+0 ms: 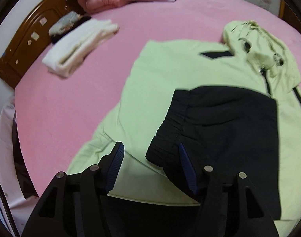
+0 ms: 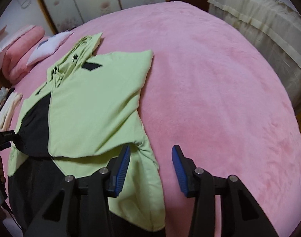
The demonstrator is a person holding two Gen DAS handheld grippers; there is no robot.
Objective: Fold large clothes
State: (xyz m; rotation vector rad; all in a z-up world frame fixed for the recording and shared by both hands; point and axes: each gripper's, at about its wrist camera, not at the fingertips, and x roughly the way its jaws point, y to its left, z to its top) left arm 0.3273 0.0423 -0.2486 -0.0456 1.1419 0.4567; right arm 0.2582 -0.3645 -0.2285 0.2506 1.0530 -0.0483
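Both sleeves of the jacket [image 1: 170,75] lie folded in near my edge of the bed [image 2: 219,79], hood and body unfolded; my left gripper [image 1: 150,164] and right gripper [image 2: 150,167] gape, holding nothing.

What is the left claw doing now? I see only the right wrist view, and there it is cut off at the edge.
Observer: The left claw is open; the black cuff shows between its fingers.
Operator: Where does that sleeve go?
Observer: The sleeve lies across the green jacket, toward the hood.
Operator: What else is on that side?
Observer: A folded white cloth lies near the wooden headboard, apart from the jacket.
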